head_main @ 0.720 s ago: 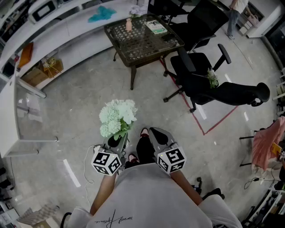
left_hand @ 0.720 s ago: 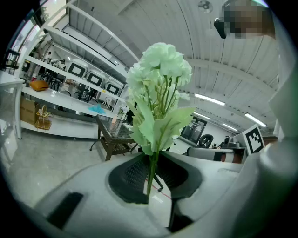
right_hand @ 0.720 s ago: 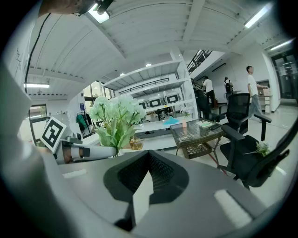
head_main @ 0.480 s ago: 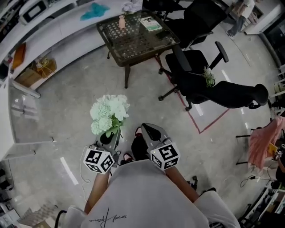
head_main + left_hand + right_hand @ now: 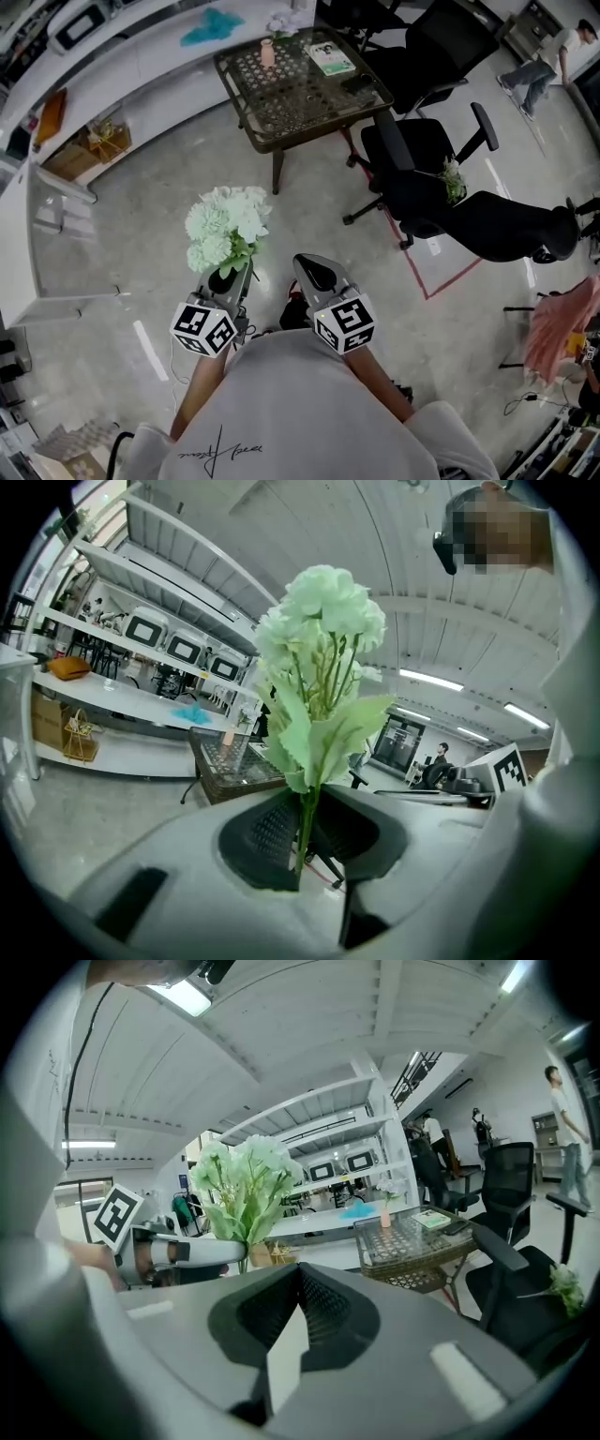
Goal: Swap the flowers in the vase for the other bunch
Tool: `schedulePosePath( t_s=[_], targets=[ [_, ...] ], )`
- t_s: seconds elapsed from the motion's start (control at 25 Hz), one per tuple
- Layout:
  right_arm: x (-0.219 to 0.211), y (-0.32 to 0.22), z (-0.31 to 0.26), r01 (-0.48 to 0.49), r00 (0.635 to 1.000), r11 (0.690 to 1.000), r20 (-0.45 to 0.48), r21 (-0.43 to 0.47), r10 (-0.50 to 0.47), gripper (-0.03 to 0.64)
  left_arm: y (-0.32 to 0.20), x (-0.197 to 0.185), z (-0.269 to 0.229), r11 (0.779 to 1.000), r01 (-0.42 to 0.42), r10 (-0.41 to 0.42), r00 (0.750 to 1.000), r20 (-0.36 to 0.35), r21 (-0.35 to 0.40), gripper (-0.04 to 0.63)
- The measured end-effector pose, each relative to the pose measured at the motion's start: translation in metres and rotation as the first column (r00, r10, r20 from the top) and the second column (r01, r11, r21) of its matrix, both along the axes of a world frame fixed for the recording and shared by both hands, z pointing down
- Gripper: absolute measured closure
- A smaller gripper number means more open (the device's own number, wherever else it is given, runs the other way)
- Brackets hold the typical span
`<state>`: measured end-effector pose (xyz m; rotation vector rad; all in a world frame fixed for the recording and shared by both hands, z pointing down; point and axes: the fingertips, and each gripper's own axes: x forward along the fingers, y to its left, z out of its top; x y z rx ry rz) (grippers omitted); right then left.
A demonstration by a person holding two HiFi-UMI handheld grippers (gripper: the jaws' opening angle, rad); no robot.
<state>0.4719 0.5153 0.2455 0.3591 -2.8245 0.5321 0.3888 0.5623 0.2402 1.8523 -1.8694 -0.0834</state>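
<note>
The left gripper (image 5: 228, 277) has its jaws pressed onto the thin green stem of a pale green bunch (image 5: 223, 228). The left gripper view shows the stem (image 5: 305, 822) pinched between the dark pads, with the leaves and blooms (image 5: 323, 621) standing upright above the gripper (image 5: 305, 846). The right gripper (image 5: 312, 271) is just beside it. Its jaws are fully together with nothing between them, as the right gripper view (image 5: 296, 1309) shows.

Both grippers are over the grey floor (image 5: 141, 244), close to the person's body and well apart from the desk (image 5: 309, 98). A small pink vase (image 5: 267, 52) stands upright near the desk's far edge, and a green book (image 5: 331, 58) lies to its right. Black chairs (image 5: 422, 178) stand right of the desk. A small green sprig with pale blooms (image 5: 453, 180) lies on the seat of the nearest chair. In the right gripper view the bunch (image 5: 246, 1185) rises left of centre, and the vase (image 5: 384, 1215) is on the desk beyond.
</note>
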Motion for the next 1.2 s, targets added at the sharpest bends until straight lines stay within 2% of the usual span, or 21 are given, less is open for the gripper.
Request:
schedulePosePath(
  t_s=[0.28,0.4,0.64,0.76,0.96,1.2],
  targets=[
    [0.002,-0.024,0.004,0.018,1.000,1.000,0.013,-0.012,-0.018,0.614,-0.028,-0.001,0.000,1.000,-0.007,0.007,0.999,0.037,0.003,0.532],
    [0.005,-0.034,0.007,0.011,1.000,1.000,0.010,-0.014,-0.011,0.613,-0.035,-0.016,-0.005,1.000,0.024,-0.025,0.997,0.069,0.013,0.532],
    [-0.005,-0.059,0.011,0.007,1.000,0.999,-0.004,-0.052,-0.007,0.613,-0.053,-0.051,-0.017,0.996,0.085,-0.086,0.995,0.048,0.021,0.532],
    [-0.018,-0.076,0.015,0.020,1.000,0.998,-0.022,-0.062,-0.021,0.614,-0.068,-0.062,-0.015,0.995,0.101,-0.101,0.995,0.014,0.021,0.532],
    [-0.022,-0.080,0.019,0.018,0.999,0.997,-0.032,-0.071,-0.020,0.613,-0.070,-0.064,-0.007,0.995,0.104,-0.104,0.995,-0.012,0.009,0.532],
    [-0.016,-0.076,0.023,-0.002,0.999,0.999,-0.036,-0.048,0.000,0.613,-0.067,-0.064,-0.001,0.995,0.091,-0.090,0.995,-0.030,0.029,0.532]
  ],
)
